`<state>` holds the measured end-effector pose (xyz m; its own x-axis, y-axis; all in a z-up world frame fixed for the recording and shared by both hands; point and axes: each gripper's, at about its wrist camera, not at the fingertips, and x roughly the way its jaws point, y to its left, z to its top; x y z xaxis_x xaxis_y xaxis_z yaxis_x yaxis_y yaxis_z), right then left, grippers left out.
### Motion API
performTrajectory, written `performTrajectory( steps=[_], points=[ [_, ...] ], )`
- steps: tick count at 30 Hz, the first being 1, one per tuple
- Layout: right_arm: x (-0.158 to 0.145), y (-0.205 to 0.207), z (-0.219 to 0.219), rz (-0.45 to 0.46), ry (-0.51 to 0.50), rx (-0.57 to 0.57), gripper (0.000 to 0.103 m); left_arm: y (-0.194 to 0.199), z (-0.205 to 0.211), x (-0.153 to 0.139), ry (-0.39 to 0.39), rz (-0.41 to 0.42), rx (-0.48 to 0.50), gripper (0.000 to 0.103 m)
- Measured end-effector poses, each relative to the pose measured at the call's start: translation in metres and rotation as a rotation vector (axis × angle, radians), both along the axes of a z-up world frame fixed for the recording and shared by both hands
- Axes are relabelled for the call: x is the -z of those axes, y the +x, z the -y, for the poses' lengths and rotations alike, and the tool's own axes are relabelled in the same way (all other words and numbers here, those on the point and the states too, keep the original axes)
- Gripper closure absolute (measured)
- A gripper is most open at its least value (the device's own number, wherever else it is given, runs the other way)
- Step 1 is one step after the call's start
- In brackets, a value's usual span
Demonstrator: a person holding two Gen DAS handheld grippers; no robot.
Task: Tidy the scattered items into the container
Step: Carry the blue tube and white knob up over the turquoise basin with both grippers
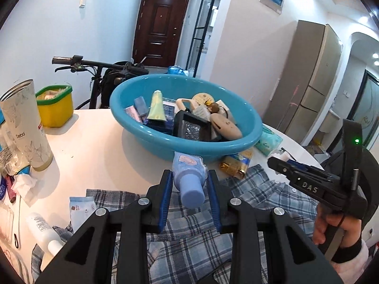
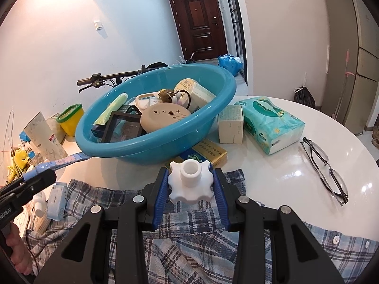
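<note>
Basin (image 1: 132,123) is the target, and both your hands are loaded for it. Your left gripper (image 1: 189,187) has its blue fingers (image 1: 165,189) closed on a pale blue tube (image 1: 189,177), cap end toward the camera, held just short of the basin's near rim. Your right gripper (image 2: 190,184) has its fingers (image 2: 221,189) clamped on a white scalloped knob (image 2: 189,181), held above the plaid shirt (image 2: 213,243) in front of the basin.

Much is done, by the look of it: the basin already holds a green tube, a black frame, a beige case, a round tin and small boxes. Left outside are your two held pieces, a yellow packet (image 2: 209,152) tucked against the basin's base, a white carton (image 2: 230,125), a tissue pack (image 2: 272,123), glasses (image 2: 325,165), a white bottle (image 1: 43,232) and a small blue pouch (image 1: 81,209).

Round the basin, the white worktop (image 2: 284,172) also carries a printed tumbler (image 1: 26,123) and a yellow tub (image 1: 55,105). Beyond are handlebars (image 1: 90,65), pale walls and a dark red door (image 1: 160,26).
</note>
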<state>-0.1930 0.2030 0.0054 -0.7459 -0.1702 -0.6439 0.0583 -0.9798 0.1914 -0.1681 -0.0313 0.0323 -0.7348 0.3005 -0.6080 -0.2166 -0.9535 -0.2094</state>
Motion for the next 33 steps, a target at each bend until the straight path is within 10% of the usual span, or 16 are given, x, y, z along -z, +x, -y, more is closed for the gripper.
performTrajectory(
  steps=[33],
  points=[
    [-0.027,0.014,-0.006,-0.083,-0.024,-0.001,0.067,0.017,-0.005,-0.033,0.035,-0.092,-0.010,0.072]
  ],
)
